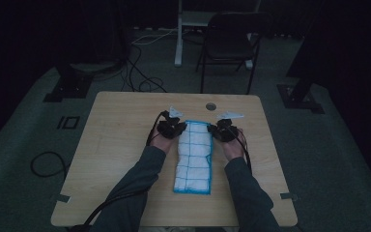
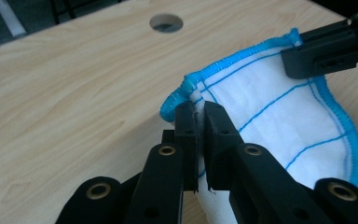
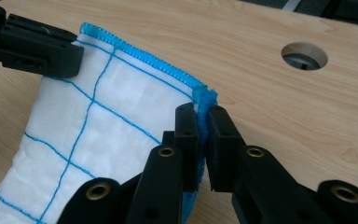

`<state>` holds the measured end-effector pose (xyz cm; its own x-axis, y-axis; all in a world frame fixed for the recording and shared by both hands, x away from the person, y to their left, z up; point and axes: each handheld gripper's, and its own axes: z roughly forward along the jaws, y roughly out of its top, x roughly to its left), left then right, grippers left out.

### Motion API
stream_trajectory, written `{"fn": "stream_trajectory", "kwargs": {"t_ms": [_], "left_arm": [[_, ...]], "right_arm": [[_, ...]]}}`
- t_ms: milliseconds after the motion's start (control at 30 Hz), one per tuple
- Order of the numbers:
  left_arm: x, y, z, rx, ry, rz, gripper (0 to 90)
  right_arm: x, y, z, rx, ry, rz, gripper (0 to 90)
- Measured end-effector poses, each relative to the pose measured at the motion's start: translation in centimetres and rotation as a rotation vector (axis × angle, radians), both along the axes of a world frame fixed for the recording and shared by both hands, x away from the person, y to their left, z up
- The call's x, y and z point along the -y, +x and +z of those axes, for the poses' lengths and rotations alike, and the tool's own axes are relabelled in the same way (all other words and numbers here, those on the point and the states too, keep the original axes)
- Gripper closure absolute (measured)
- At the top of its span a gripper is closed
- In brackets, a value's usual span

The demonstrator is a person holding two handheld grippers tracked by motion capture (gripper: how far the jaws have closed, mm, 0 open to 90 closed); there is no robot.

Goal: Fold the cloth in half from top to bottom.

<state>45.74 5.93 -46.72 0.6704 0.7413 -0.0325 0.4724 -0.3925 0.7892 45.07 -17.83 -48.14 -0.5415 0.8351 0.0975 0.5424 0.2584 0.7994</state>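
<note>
A white cloth [image 1: 193, 157] with a blue grid and blue hem lies folded lengthwise on the wooden table [image 1: 116, 145]. My left gripper [image 1: 173, 127] is shut on its far left corner; in the left gripper view the cloth [image 2: 279, 112] is pinched between the jaws of that gripper [image 2: 199, 116]. My right gripper [image 1: 223, 130] is shut on the far right corner, where the cloth [image 3: 116, 107] has its hem squeezed between the jaws of the right gripper [image 3: 203, 119]. Both far corners are raised slightly off the table.
A round cable hole [image 1: 210, 106] sits in the table just beyond the cloth. Behind the table stand a folding chair [image 1: 229, 43] and a white post [image 1: 178, 34], with cables [image 1: 140, 72] on the floor. Bare wood lies to either side of the cloth.
</note>
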Motion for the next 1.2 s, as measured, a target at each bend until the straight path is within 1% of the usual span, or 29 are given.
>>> {"fn": "stream_trajectory", "kwargs": {"t_ms": [200,367,500,700,800,1067,1167,1200], "left_arm": [[-0.3,-0.5,0.5,0.022,-0.006,-0.017,85.9],[-0.5,-1.4,0.6,0.035,-0.013,-0.027,85.9],[-0.7,-2.1,0.8,0.048,-0.018,-0.038,85.9],[-0.9,-3.2,1.1,0.064,-0.029,-0.051,85.8],[-1.1,-3.7,1.3,0.071,-0.032,-0.057,85.8],[-1.5,-4.8,1.2,0.075,-0.055,-0.058,85.7],[-1.5,-5.4,0.9,0.081,-0.042,-0.057,85.7],[-1.6,-5.5,0.8,0.081,-0.053,-0.053,85.6]], "right_arm": [[0.0,-0.6,0.7,0.028,0.007,0.004,84.9],[0.0,-1.5,1.0,0.046,0.010,0.014,85.0],[0.0,-2.2,1.1,0.048,0.014,0.023,85.0],[0.1,-3.5,1.5,0.070,0.018,0.034,85.0],[0.1,-4.1,1.7,0.077,0.027,0.037,85.0],[0.0,-5.0,1.6,0.084,0.028,0.047,85.0],[-0.1,-5.2,1.6,0.083,0.033,0.047,85.0],[-0.1,-5.3,1.6,0.083,0.033,0.049,85.0]]}}
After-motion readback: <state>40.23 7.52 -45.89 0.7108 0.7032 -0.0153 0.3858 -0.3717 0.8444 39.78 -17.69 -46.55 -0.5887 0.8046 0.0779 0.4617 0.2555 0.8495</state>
